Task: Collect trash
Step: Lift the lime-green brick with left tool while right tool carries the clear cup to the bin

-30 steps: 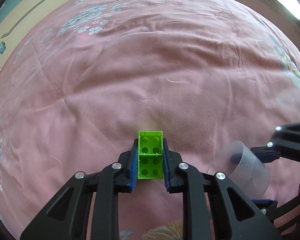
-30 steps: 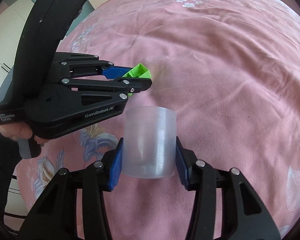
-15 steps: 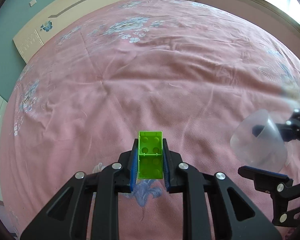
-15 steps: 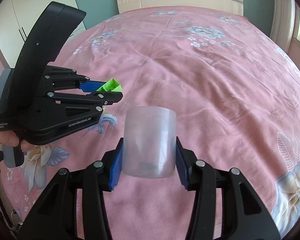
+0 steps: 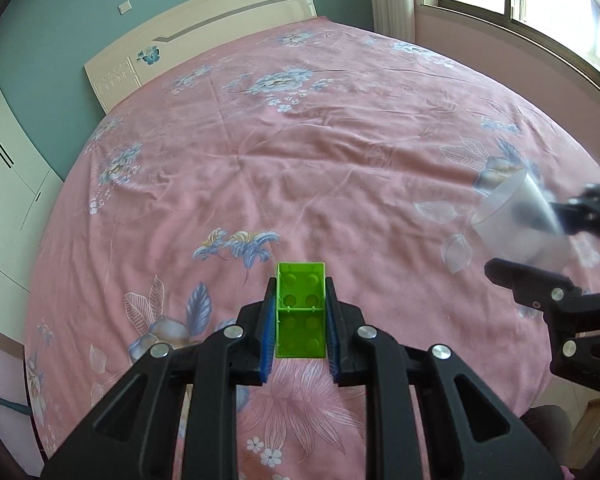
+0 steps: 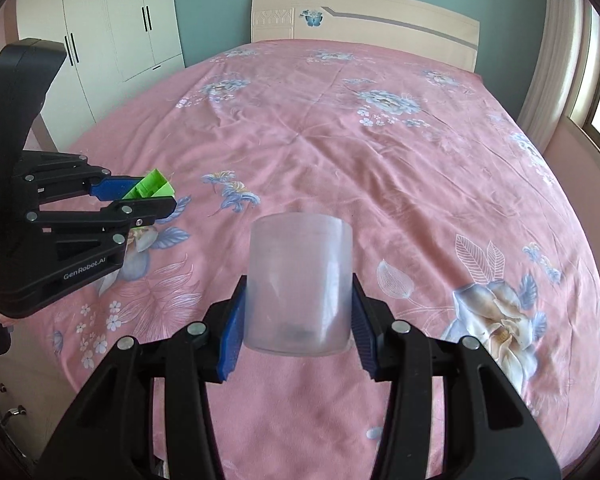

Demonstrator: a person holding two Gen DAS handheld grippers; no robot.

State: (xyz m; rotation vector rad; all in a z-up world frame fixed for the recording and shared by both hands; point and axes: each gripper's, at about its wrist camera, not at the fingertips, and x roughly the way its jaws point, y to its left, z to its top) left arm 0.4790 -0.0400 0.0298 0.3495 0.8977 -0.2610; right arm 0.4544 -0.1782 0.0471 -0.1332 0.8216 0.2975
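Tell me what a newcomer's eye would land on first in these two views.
First, the green toy block clamped in the left hand-held gripper, bright above the pink floral bedspread. Next, the translucent plastic cup gripped by the right hand-held gripper, held in the air to the block's right.

Only legible text: "GenRobot.AI", white lettering on the black side plate of the left gripper (image 6: 150,200), below its blue finger pads. No other readable labels, numbers or signs.
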